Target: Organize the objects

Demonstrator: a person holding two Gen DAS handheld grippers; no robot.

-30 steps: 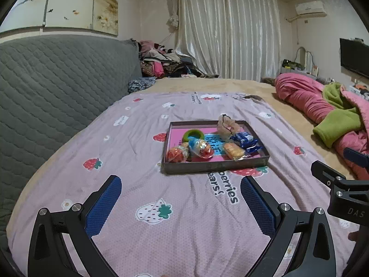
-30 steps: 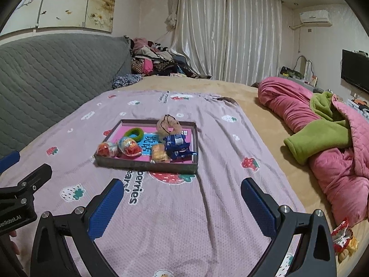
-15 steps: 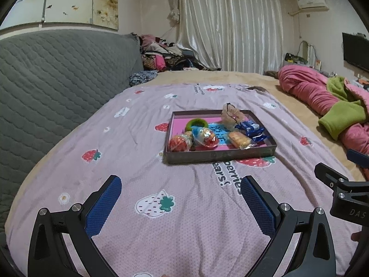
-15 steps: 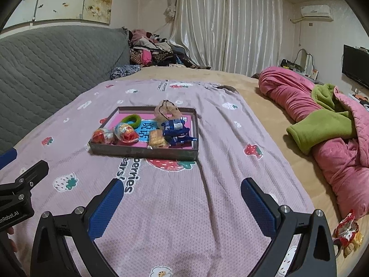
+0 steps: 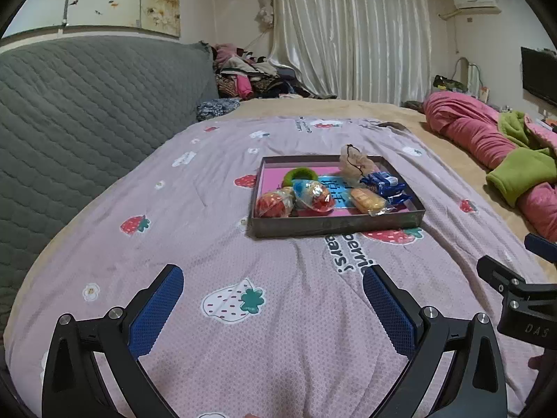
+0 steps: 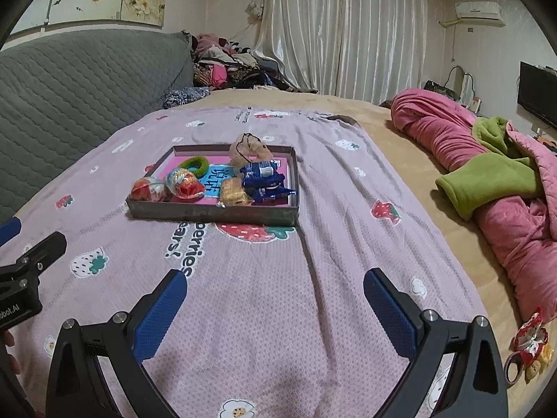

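Snack packets and small toys lie in a shallow tray [image 5: 334,224] on the bed [image 5: 209,244], its long side running left to right across both views. They look light, soft and crinkly, best pinched across the middle. Each hand-held gripper, left [image 5: 273,308] and right [image 6: 275,310], is wide open and empty.

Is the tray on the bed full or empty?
Partly full: the tray holds snack packets, a green ring and a mesh pouch; pink floor still shows.

snacks [image 5: 365,199] in tray [image 5: 334,224], tray on bedspread [image 5: 216,244]
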